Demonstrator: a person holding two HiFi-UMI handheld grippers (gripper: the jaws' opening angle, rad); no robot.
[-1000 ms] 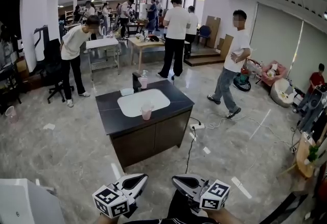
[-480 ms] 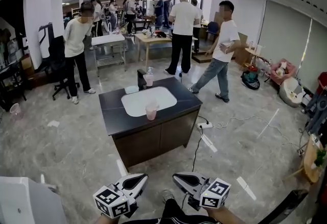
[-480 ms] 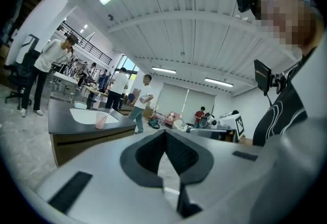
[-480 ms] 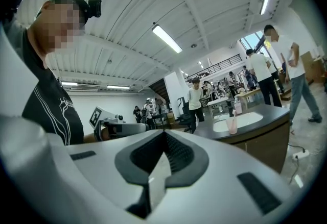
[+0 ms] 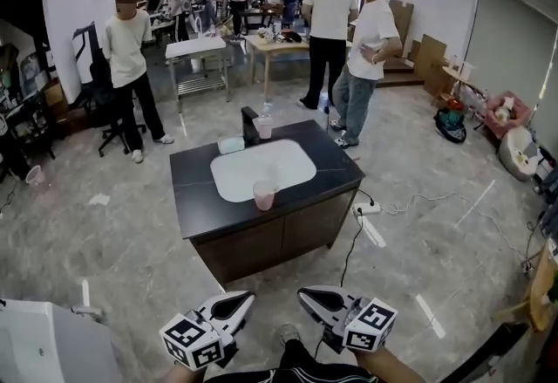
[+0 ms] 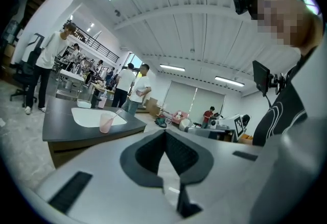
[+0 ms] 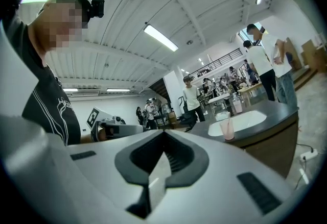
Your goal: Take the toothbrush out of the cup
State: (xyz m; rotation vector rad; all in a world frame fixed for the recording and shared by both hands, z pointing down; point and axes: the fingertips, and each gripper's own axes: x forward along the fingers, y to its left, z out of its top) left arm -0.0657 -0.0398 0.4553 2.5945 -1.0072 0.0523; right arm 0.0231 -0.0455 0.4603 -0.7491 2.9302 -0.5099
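From the head view: left gripper [image 5: 240,301] and right gripper [image 5: 309,297] low in the foreground, well apart from the dark counter [image 5: 196,198]. Pink cup [image 5: 264,194] upright at the front edge of the white basin [image 5: 261,168], its contents too small to make out there. Only in the left gripper view: toothbrush [image 6: 117,114] standing in the cup, handle leaning out to the right. Jaws of both tongs together, clamped on nothing. At the back, second cup [image 5: 263,126] just beside the black faucet [image 5: 249,126]. By way of print: black-and-white square markers [image 5: 186,342] on the gripper cubes.
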